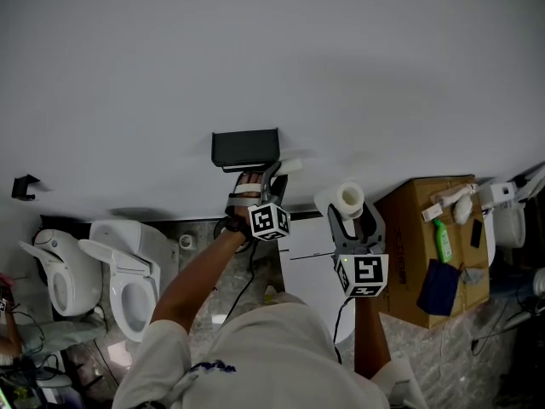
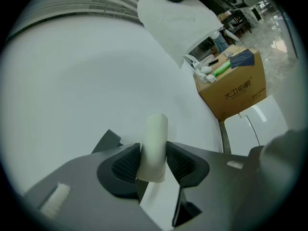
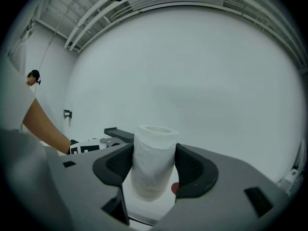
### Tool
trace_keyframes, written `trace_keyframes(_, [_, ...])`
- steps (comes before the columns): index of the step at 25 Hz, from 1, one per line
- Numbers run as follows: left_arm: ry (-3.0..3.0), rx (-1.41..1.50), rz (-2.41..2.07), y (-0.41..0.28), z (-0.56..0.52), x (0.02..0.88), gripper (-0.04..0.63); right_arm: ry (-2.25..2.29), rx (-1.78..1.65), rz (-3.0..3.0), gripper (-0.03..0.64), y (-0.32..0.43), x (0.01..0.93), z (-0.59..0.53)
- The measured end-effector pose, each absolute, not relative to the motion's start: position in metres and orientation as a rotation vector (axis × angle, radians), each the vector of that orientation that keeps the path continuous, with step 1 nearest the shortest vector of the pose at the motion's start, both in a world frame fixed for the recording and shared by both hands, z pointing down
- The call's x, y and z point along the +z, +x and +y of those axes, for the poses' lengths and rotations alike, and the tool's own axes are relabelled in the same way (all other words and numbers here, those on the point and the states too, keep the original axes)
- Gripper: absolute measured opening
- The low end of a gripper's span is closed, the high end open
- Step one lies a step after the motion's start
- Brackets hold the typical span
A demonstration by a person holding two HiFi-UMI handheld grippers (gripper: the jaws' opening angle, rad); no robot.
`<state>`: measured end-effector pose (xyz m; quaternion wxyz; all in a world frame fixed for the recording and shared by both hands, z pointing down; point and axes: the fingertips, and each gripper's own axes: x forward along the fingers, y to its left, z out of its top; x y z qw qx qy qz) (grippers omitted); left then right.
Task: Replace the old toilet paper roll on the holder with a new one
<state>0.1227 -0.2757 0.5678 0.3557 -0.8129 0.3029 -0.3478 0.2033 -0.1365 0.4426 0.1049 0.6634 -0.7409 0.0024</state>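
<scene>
- Left gripper [image 2: 154, 160]: jaws pinch a slim white tube, the old roll [image 2: 156, 141], at its lower half, with the pads flat on both sides. In the head view it sits at centre frame, just right of the black holder [image 1: 245, 149] on the wall. Whether the tube is on a peg or free, I cannot tell.
- Old roll, judged: very light and thin-walled, so it crushes easily. A gentle pinch at mid-length suffices; a harder squeeze would flatten it.
- Right gripper [image 3: 153, 171]: jaws are closed across the new roll [image 3: 154, 150], which stands upright with its bore facing up. In the head view it is right of centre, well clear of the holder and left of the cardboard box [image 1: 409, 254].
- New roll, judged: light, soft and springy. The outer sheets may slide or unwind under the pads. It is best held across the outer wall at mid-height, firmly enough to dent slightly, with both bore ends unobstructed for threading onto the holder.
</scene>
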Motion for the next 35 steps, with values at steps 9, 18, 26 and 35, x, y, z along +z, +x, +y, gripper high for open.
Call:
trace_keyframes(9, [-2.104, -0.856, 0.804, 0.138, -0.273, 0.561, 0.172, 1.984, 0.015, -2.151, 0.27, 0.217, 0.443, -0.132])
trace_keyframes(18, [-2.233, -0.719, 0.868, 0.142, -0.241, 0.539, 0.17, 1.989, 0.021, -2.15, 0.27, 0.219, 0.445, -0.136])
trace_keyframes(26, [-2.411, -0.567, 1.078, 0.113, -0.223, 0.506, 0.17, 1.966, 0.021, -2.175, 0.27, 0.211, 0.448, -0.144])
trace_keyframes(35, [-2.553, -0.431, 1.364, 0.035, -0.224, 0.482, 0.17, 1.931, 0.023, -2.203, 0.27, 0.197, 0.453, -0.154])
